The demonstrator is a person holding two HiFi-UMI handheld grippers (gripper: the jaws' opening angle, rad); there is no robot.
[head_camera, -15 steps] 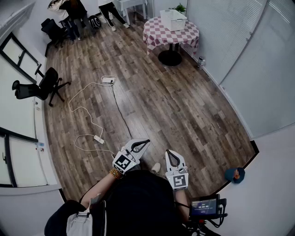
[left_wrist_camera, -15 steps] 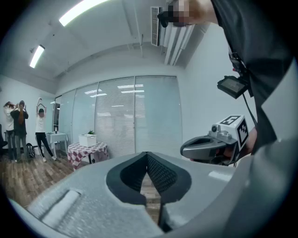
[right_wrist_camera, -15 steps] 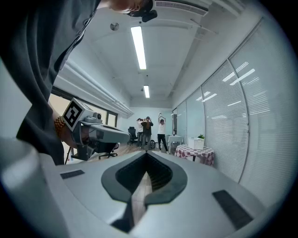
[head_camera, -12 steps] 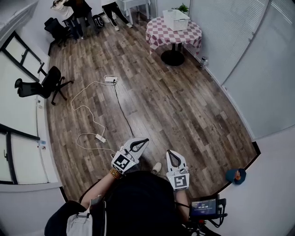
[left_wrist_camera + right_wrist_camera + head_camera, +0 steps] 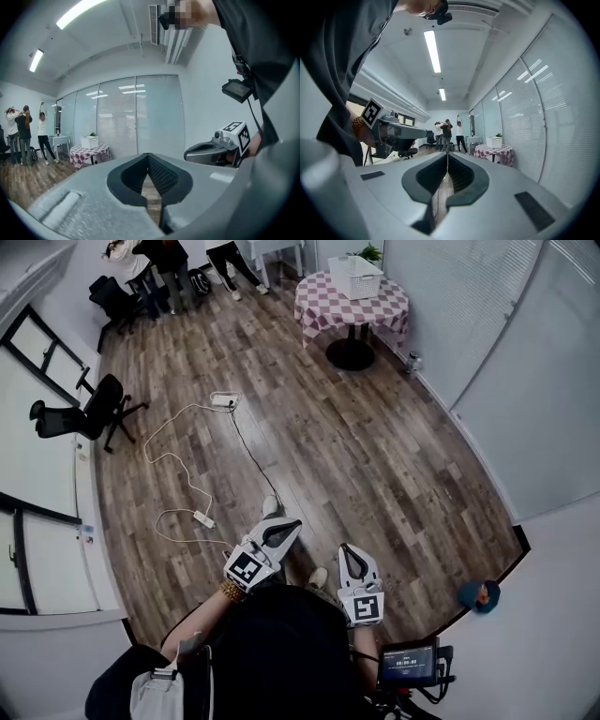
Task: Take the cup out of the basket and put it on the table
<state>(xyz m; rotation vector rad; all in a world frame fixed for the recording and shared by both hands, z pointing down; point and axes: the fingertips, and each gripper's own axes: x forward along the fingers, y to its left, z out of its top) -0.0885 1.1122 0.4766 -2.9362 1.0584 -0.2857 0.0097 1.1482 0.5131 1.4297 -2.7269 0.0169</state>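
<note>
A white basket [image 5: 354, 277] stands on a round table with a red-checked cloth [image 5: 352, 304] at the far end of the room. No cup shows in any view. Both grippers are held close to the person's body, far from the table, side by side and pointing toward it. My left gripper [image 5: 296, 524] is shut with nothing between its jaws. The right gripper [image 5: 343, 550] is shut and empty too. In the left gripper view the basket [image 5: 89, 141] and table [image 5: 90, 152] are small and distant, as they are in the right gripper view, basket [image 5: 494, 141] on table [image 5: 494, 151].
Wood floor lies between me and the table. A white power strip [image 5: 202, 522] and cables [image 5: 246, 460] trail across it at left. Office chairs [image 5: 89, 413] stand by the left wall. People [image 5: 169, 257] stand at the far end. Glass partitions run along the right.
The person has stepped a little toward the table, and a foot now shows ahead of the left gripper. Both grippers stay shut and side by side.
</note>
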